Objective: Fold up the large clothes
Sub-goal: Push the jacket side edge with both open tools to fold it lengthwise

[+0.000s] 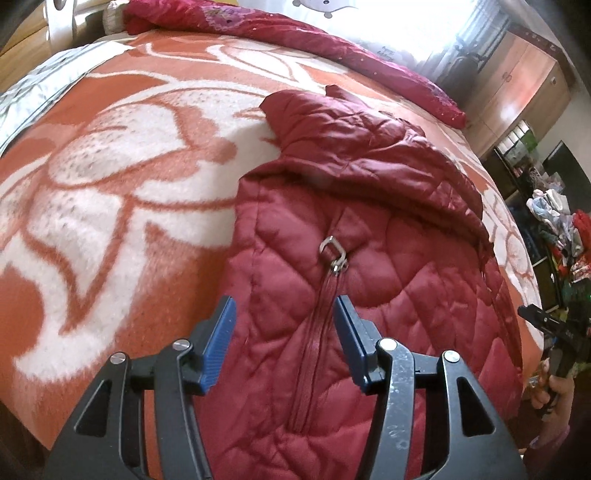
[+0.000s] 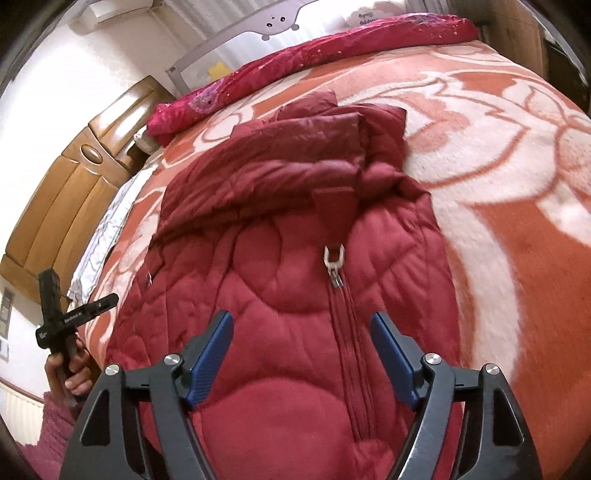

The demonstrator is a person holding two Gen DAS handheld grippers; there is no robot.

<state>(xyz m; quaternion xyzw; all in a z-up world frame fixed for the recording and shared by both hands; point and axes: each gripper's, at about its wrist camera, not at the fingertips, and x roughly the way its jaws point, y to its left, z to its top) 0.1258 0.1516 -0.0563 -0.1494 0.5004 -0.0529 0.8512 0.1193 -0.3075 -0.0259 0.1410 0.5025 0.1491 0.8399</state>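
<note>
A dark red quilted jacket (image 1: 369,258) lies zipped on the bed, its collar end away from me and a sleeve folded across its upper part. Its metal zipper pull (image 1: 334,254) sits mid-chest. It also shows in the right wrist view (image 2: 288,295), with the pull (image 2: 334,264). My left gripper (image 1: 284,317) is open and empty, hovering over the jacket's left edge. My right gripper (image 2: 301,332) is open and empty above the jacket's lower front. Each gripper shows at the edge of the other's view, the right one (image 1: 554,332) and the left one (image 2: 59,321).
The jacket lies on an orange and white patterned blanket (image 1: 129,166). A red rolled quilt (image 1: 295,33) runs along the far side of the bed. A wooden headboard (image 2: 74,177) and a wooden wardrobe (image 1: 517,92) stand beside it. Cluttered shelves (image 1: 554,221) are at the right.
</note>
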